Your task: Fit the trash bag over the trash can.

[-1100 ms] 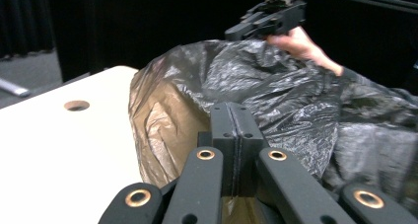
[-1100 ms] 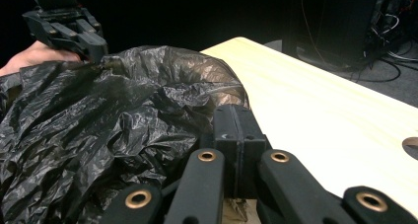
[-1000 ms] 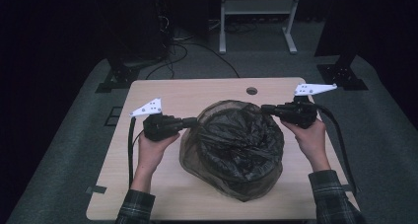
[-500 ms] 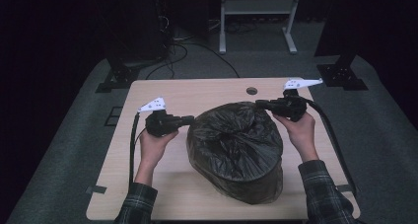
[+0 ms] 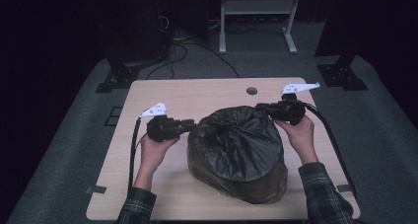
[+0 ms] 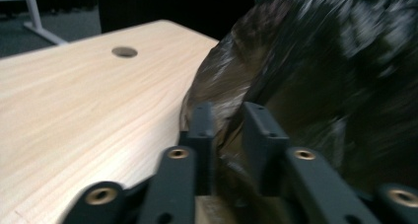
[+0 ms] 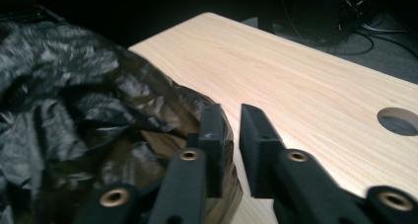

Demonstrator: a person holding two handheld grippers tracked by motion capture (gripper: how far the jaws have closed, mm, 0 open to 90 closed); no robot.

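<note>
A black bag [image 5: 236,152] sits mid-table [image 5: 197,93] between both claws. The left gripper [image 5: 186,126], jaws just opening and narrowly apart, has bag film between them; the right gripper [image 5: 260,107] (also just opening) stands parted at the bag's far-right edge.

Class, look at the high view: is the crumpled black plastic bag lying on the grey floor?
No, the crumpled black plastic bag sits on the light wooden table.

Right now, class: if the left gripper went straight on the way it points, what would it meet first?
The black plastic bag. The left gripper points at its side, with a fold of film already between its parted jaws, which have just been opening.
</note>
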